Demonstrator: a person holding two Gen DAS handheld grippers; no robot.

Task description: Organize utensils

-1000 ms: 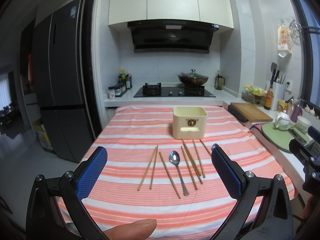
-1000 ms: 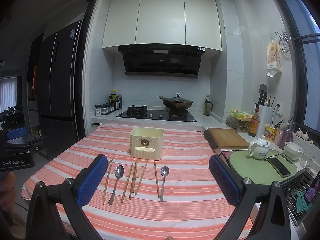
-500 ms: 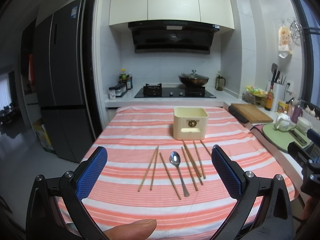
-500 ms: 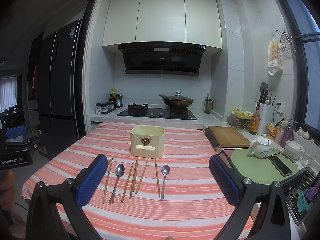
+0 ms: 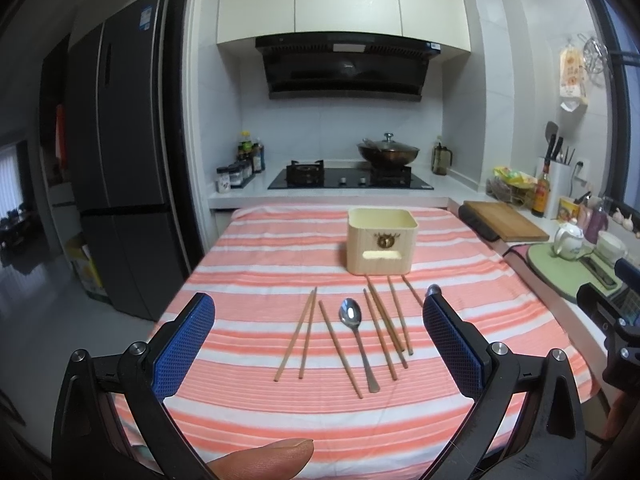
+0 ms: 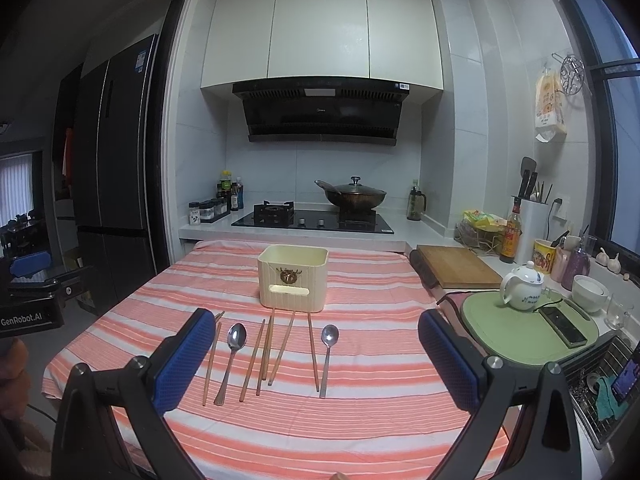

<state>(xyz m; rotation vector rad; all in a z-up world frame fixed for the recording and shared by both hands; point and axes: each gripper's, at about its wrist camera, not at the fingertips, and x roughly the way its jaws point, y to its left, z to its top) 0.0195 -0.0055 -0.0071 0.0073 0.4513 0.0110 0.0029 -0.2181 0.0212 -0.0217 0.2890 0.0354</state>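
Observation:
A cream utensil holder (image 5: 382, 245) (image 6: 292, 279) stands empty on the striped table. In front of it lie several wooden chopsticks (image 5: 306, 332) (image 6: 264, 350) and two metal spoons. One spoon (image 5: 357, 336) (image 6: 231, 354) lies among the chopsticks. The other spoon (image 6: 327, 354) lies to the right; in the left wrist view only its bowl (image 5: 433, 290) shows behind a finger. My left gripper (image 5: 318, 344) is open and empty, above the table's near edge. My right gripper (image 6: 316, 360) is open and empty, also near the front edge.
The table has a pink and white striped cloth (image 6: 360, 420). A counter at the right holds a cutting board (image 6: 460, 266), a teapot (image 6: 520, 286) on a green mat and a phone (image 6: 562, 324). A stove with a wok (image 6: 352, 196) is behind. A fridge (image 5: 120, 200) stands left.
Both grippers have shifted very slightly; the views sit a touch lower on the scene. Nothing on the table has moved.

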